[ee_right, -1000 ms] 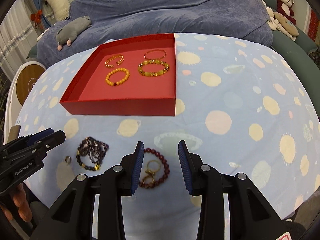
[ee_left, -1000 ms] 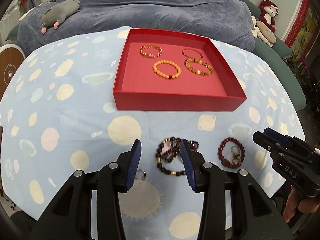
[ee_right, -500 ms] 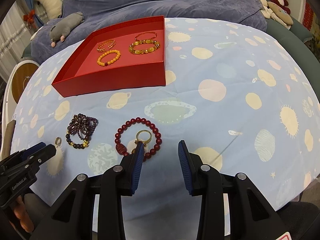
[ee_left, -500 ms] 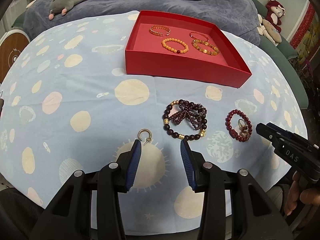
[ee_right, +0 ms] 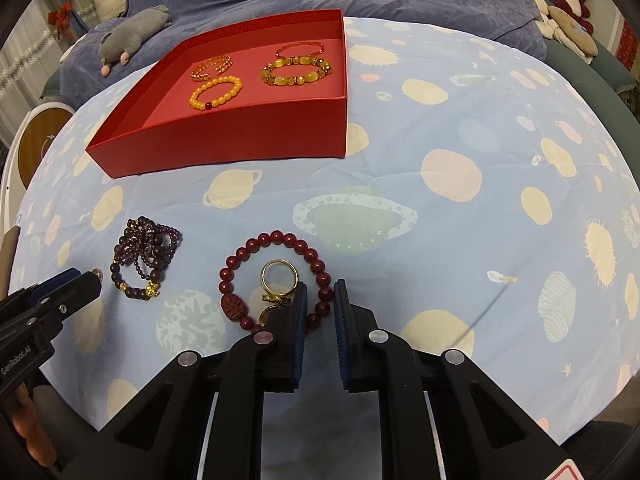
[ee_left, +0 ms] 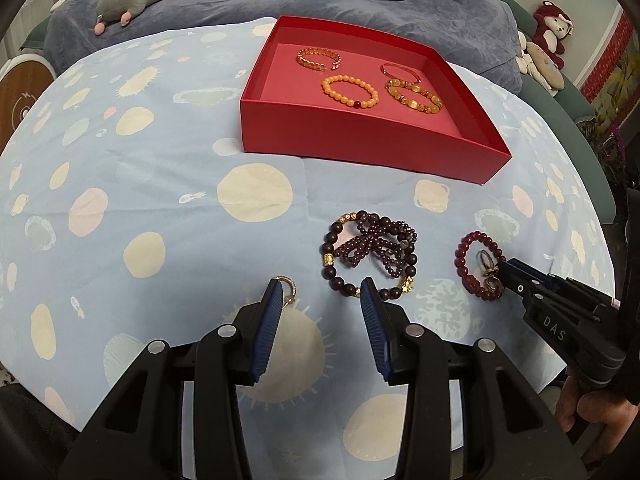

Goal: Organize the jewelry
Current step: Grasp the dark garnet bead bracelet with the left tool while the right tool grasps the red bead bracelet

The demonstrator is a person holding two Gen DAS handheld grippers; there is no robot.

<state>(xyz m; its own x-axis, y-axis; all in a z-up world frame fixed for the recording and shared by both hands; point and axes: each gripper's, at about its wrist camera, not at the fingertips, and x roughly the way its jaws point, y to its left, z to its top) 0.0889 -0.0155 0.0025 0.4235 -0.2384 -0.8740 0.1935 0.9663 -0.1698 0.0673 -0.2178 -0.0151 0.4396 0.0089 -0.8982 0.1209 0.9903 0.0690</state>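
- The right gripper (ee_right: 321, 294) has just been closing; its fingers are now almost together, and the red bead bracelet (ee_right: 276, 280) passes between them near a gold ring (ee_right: 279, 275).
- The left gripper (ee_left: 320, 300) has its fingers apart and empty, between a small ring (ee_left: 289, 289) and the dark purple bracelet (ee_left: 370, 256).
- The red tray (ee_left: 360, 156) holds four bracelets on the worktop (ee_left: 160, 208).

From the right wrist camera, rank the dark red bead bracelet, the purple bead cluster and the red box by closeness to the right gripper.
1. dark red bead bracelet, at the right gripper fingertips.
2. purple bead cluster, off to the left.
3. red box, farthest, at the back left.
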